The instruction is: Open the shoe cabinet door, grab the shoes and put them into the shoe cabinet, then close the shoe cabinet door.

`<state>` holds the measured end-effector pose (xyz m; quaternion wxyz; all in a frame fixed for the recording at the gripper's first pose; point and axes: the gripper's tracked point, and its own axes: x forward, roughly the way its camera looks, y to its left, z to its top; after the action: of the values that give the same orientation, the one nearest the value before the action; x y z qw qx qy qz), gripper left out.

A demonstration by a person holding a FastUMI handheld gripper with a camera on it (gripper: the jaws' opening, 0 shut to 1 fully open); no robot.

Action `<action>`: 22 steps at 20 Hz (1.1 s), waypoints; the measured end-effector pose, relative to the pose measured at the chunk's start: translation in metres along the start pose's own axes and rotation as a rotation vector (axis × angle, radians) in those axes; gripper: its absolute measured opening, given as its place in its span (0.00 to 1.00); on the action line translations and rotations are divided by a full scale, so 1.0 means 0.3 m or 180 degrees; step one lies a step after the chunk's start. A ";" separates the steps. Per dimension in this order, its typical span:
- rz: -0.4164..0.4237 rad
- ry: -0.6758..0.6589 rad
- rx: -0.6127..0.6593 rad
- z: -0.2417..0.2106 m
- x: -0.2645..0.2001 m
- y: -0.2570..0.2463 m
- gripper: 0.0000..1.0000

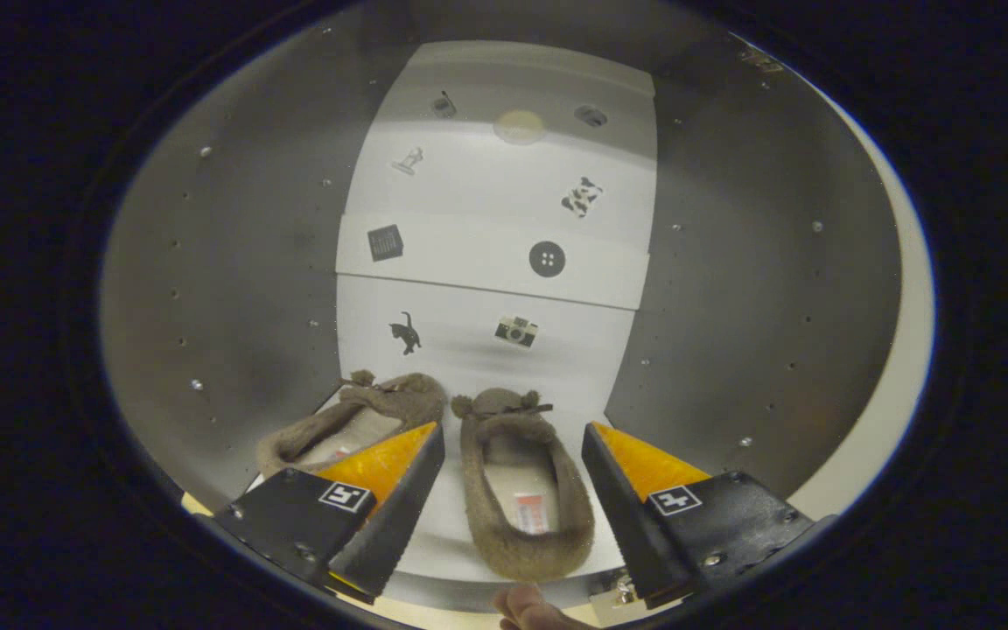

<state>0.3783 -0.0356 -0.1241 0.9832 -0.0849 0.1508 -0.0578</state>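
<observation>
- My gripper (513, 472) looks into the shoe cabinet, onto its white bottom shelf (443, 534).
- Two brown fuzzy slippers sit side by side on it, toes inward.
- The right slipper (523, 477) lies between my parted fingers, untouched.
- The left slipper (355, 420) lies partly behind my left finger (390, 490).

Count on inspection: two brown fuzzy slippers on the cabinet floor (469, 534), the right slipper (526, 490) lying between the spread gripper (513, 472) fingers, the left slipper (355, 424) beyond the left finger. Two fingers, apart, touching neither. Eight small picture stickers on the white back panel (469, 254). One pale round disc (519, 126) near its top edge. One fingertip (526, 608) below the slipper's heel.
</observation>
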 end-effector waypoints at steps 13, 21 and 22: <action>-0.0069 -0.0326 0.0228 -0.048 -0.799 -0.018 1.00; 0.0273 -0.0398 0.0317 0.021 -1.315 -0.184 1.00; 0.0290 -0.0437 0.0301 0.032 -1.367 -0.214 1.00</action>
<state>-0.0131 -0.0399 0.0144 0.9958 -0.0352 0.0839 -0.0141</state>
